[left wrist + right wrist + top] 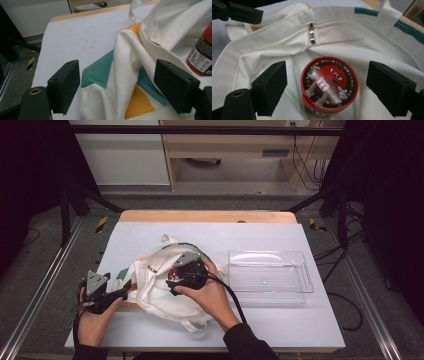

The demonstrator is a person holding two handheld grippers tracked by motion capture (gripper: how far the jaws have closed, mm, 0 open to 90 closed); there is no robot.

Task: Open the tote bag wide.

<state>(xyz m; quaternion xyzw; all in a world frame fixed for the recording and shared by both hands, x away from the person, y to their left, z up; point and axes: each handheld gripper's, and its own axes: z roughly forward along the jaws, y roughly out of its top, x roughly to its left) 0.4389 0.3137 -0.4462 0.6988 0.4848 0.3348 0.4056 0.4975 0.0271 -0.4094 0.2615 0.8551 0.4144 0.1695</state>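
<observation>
We see a clear plastic tray [270, 270] lying on the pale sheet [280, 320] that covers the table, toward the right side; beyond the sheet a strip of the wooden table edge [207, 216] shows; past that we make out a white cabinet [122, 157] beside a wooden desk [225, 145]; black cables [305, 167] hang at the desk's right; black and yellow tape [101, 224] marks the grey floor.
</observation>
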